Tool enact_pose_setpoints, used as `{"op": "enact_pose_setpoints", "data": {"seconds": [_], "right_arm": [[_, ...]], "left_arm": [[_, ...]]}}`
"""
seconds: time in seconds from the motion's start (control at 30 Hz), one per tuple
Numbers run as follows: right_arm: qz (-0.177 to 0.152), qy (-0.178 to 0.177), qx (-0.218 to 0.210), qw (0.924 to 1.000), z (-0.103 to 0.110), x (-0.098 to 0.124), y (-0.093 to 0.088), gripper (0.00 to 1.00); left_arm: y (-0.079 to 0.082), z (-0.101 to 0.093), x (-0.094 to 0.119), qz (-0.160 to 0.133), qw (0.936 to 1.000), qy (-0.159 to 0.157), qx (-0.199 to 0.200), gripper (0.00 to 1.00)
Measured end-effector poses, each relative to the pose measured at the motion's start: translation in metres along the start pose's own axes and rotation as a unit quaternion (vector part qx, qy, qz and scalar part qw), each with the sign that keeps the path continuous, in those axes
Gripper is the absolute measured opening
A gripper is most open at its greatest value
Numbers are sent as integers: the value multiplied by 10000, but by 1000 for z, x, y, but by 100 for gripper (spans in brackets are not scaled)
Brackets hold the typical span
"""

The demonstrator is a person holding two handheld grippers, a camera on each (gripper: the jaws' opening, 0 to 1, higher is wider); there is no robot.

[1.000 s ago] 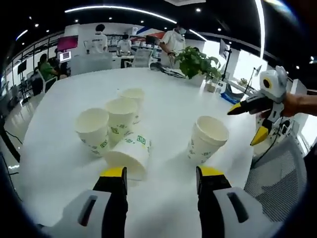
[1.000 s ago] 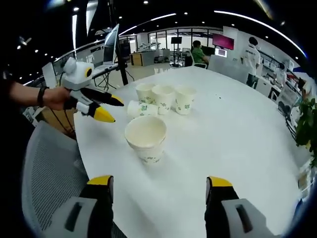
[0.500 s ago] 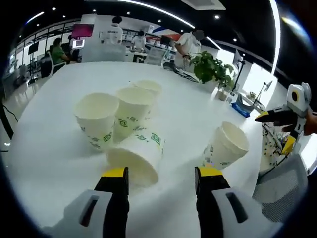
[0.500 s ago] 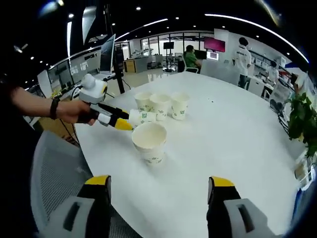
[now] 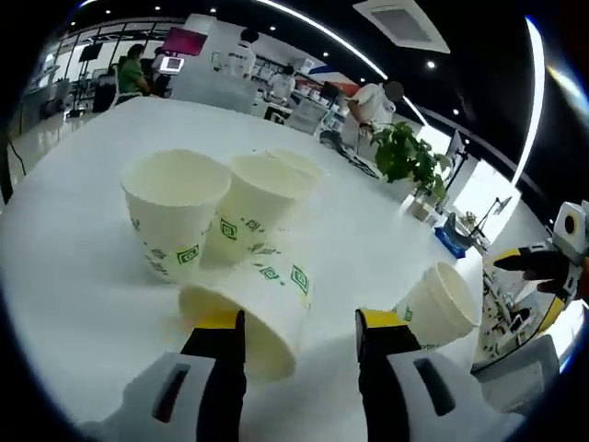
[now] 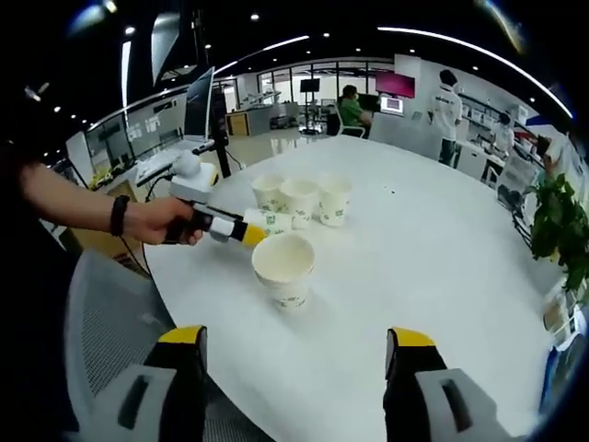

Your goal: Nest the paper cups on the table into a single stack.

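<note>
Three white paper cups with green marks stand upright in a row: a near cup, a middle cup and a far cup. A fourth cup lies on its side in front of them, its mouth right at my left gripper, which is open with its left jaw overlapping the rim. A lone cup stands apart to the right. In the right gripper view that lone cup stands ahead of my open right gripper, with the hand-held left gripper reaching the lying cup.
The round white table ends close to both grippers. A grey mesh chair stands at its near edge. A potted plant sits at the far side. Several people work at desks in the background.
My left gripper has closed in on the cup that lies on its side, so the cups look bigger. The right gripper has hardly moved and stays open.
</note>
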State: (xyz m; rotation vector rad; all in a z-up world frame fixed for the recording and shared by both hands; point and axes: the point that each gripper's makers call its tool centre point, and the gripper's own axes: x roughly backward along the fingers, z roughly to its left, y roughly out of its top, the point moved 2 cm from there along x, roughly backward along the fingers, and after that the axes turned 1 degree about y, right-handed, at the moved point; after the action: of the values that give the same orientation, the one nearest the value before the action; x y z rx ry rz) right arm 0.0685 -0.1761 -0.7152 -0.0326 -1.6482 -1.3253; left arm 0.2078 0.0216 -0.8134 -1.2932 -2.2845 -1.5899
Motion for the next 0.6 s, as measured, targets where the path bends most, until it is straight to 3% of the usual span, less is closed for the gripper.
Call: {"op": "enact_pose_setpoints", "data": {"seconds": [0.37, 0.57, 0.6], "right_arm": [[-20, -29, -55, 10000, 5, 6, -1, 82], [-54, -84, -91, 9999, 4, 16, 1, 87], [-60, -94, -80, 9999, 4, 18, 0, 88]], "left_arm": [[3, 3, -13, -70, 9998, 101, 166, 36], [5, 4, -15, -122, 9994, 158, 265, 24], [4, 4, -15, -103, 9995, 175, 257, 17]]}}
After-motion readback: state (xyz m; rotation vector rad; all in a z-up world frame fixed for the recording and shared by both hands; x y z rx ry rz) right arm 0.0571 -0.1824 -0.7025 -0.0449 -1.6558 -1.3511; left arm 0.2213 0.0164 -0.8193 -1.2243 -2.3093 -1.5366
